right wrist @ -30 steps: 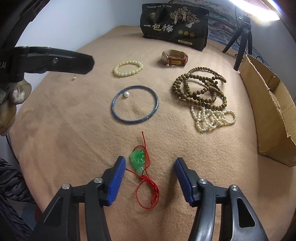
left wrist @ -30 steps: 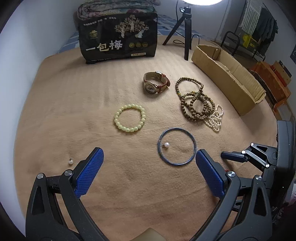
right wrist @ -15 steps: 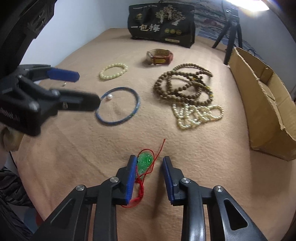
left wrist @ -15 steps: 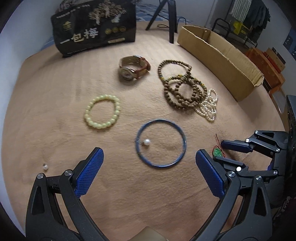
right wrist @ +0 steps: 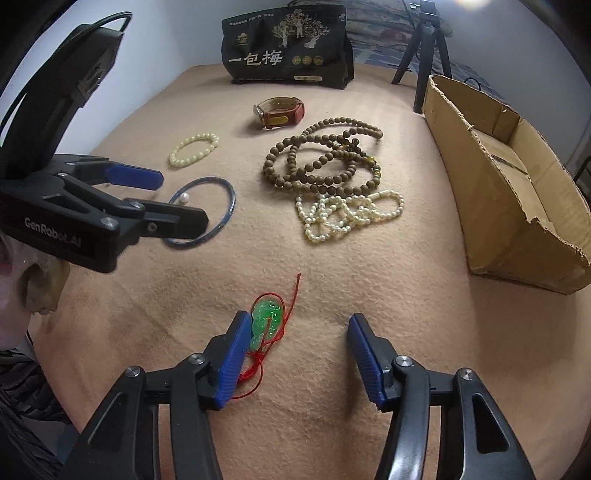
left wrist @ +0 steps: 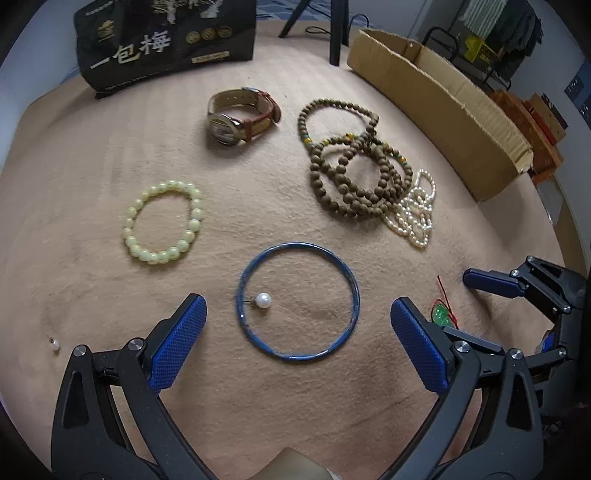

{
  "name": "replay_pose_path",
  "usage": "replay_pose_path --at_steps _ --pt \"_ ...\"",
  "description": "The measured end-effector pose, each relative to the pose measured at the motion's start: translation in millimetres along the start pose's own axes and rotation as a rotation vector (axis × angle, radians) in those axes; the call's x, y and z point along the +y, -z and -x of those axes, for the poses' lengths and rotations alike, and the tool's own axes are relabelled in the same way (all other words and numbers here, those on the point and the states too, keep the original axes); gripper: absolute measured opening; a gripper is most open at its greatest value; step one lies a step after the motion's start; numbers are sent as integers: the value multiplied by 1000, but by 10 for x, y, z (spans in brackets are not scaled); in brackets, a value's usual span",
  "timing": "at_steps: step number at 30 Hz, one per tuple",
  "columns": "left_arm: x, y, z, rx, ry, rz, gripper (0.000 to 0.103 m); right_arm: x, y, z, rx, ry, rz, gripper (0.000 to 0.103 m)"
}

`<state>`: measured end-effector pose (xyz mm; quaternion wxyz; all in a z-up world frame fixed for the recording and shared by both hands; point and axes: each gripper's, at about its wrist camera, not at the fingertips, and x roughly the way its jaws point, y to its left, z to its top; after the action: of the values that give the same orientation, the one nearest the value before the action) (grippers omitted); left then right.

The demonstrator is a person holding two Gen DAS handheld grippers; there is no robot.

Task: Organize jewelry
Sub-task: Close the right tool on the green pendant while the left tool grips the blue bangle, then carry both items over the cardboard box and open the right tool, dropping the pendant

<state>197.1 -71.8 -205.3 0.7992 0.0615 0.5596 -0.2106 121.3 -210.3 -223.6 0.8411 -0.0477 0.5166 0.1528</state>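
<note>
A blue bangle (left wrist: 350, 280) lies on the tan cloth with a loose pearl (left wrist: 263, 300) inside its ring. My left gripper (left wrist: 299, 332) hangs just above it, open, its blue pads wider apart than the ring. The same gripper (right wrist: 173, 201) shows at the left of the right wrist view. A green pendant on a red cord (right wrist: 266, 321) lies between the jaws of my right gripper (right wrist: 301, 350), which are opening. The pendant rests against the left pad, and the right pad stands well clear of it. A tiny pearl stud (left wrist: 54, 344) sits far left.
Further back lie a pale green bead bracelet (left wrist: 164, 221), a brown-strapped watch (left wrist: 242, 118), tangled brown bead strands (left wrist: 354, 173) and a white pearl necklace (left wrist: 413, 210). A low cardboard box (right wrist: 517, 192) runs along the right. A black bag (left wrist: 166, 40) and a tripod (left wrist: 334, 29) stand at the back.
My left gripper has sunk and come forward over the blue bangle. My right gripper narrowed around the green pendant, then spread wide again, and the pendant now lies against its left pad.
</note>
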Motion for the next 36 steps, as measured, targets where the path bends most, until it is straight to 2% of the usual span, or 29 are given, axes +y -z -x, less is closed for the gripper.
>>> replay_pose_path --at_steps 5,12,15,17,19,22,25,36 --pt "-38 -5 -92 15 -33 -18 102 -7 16 6 -3 -4 -2 58" --pt "-79 14 -177 20 -116 -54 102 33 12 -4 -2 2 17 58" --pt "-68 -11 -194 16 -112 -54 102 74 8 -12 3 14 47 58" --pt "-59 -20 -207 14 -106 -53 99 107 7 -21 5 21 69 53" --pt "-49 -3 -182 9 -107 -51 92 132 1 -22 6 18 81 40" --pt "-37 4 -148 5 -112 -49 79 164 -12 -24 6 10 94 27" --pt "-25 -1 -121 0 -107 -42 75 178 -22 -30 7 0 93 18" --pt "35 29 -1 -30 -114 -27 75 153 -34 9 -1 -24 69 14"
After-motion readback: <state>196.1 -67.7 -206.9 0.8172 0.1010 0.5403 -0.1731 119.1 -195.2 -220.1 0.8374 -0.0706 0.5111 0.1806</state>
